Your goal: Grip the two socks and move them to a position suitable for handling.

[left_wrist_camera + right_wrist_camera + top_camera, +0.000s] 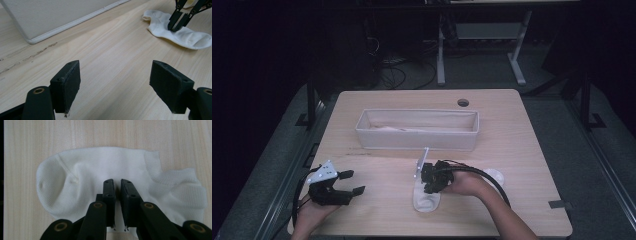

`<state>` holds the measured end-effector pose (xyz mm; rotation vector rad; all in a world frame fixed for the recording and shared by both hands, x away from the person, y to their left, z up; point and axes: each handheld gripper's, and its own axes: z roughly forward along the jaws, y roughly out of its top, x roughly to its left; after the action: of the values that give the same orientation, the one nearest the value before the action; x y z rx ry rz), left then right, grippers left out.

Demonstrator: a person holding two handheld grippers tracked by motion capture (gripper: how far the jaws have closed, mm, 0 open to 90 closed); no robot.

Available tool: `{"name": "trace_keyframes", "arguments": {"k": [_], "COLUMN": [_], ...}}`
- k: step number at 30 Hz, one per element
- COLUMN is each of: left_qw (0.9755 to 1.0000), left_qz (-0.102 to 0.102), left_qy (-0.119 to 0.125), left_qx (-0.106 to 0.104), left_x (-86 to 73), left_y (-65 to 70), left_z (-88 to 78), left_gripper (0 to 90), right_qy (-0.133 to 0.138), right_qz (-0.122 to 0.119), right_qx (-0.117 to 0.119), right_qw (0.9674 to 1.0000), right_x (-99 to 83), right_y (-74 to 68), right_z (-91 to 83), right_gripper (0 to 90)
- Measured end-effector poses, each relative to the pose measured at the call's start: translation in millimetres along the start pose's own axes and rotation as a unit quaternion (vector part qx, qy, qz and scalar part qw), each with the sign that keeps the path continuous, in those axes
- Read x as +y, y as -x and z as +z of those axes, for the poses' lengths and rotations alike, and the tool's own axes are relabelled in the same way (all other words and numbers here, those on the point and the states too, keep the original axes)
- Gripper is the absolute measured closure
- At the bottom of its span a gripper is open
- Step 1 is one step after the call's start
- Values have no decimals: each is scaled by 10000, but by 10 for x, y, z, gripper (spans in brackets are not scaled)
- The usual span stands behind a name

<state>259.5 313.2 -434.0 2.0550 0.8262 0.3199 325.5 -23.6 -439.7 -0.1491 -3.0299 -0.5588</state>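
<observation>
A white ankle sock (426, 200) lies flat on the wooden table (512, 150), near its front edge. My right gripper (430, 189) points down onto the sock's middle. In the right gripper view its jaws (117, 182) stand almost together, with a thin slit between the pads and sock (75, 182) fabric at the tips. The left gripper view shows those tips (176, 28) touching the sock (190, 37). My left gripper (353, 182) rests at the front left, open wide (115, 82), nothing between its pads.
A long white fabric bin (417, 141) stands across the table's middle, its near wall (50, 17) close ahead of the left gripper. Another white piece (497, 175) lies beside the right forearm. A round cable hole (463, 102) sits at the back.
</observation>
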Motion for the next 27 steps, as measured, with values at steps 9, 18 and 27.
{"name": "trace_keyframes", "arguments": {"k": [9,18,27], "left_qw": [10000,9999,9997], "left_qz": [14,76,190], "left_qy": [-28,-84,-100], "left_qx": [-12,-40,-103], "left_x": [2,13,58], "left_y": [6,36,100], "left_z": [16,42,67], "left_gripper": [246,246,246], "right_qy": [413,433,349], "right_qz": [59,-118,-115], "right_qx": [35,223,317], "right_qw": [9991,9987,9988], "right_x": [-77,-80,-117], "right_y": [-138,-349,-368], "right_z": [-162,-122,0], "right_gripper": [763,735,680]}}
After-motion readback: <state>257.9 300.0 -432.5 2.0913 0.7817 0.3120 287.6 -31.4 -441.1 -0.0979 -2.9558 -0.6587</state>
